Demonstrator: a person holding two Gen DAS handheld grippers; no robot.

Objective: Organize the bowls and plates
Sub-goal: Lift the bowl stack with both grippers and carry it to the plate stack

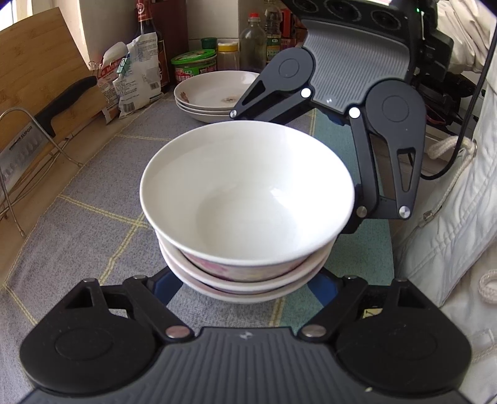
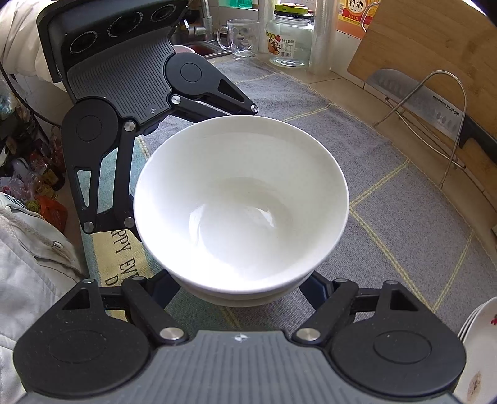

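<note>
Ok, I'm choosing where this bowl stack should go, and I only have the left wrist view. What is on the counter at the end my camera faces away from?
Observer: A clear glass mug stands near the far edge of the mat.
Operator: Anything beside it?
Observer: A glass jar with a yellow-green lid, to the mug's right in the right wrist view.
Operator: And on the mug's other side?
Observer: A sink with a metal tap over it.
</note>
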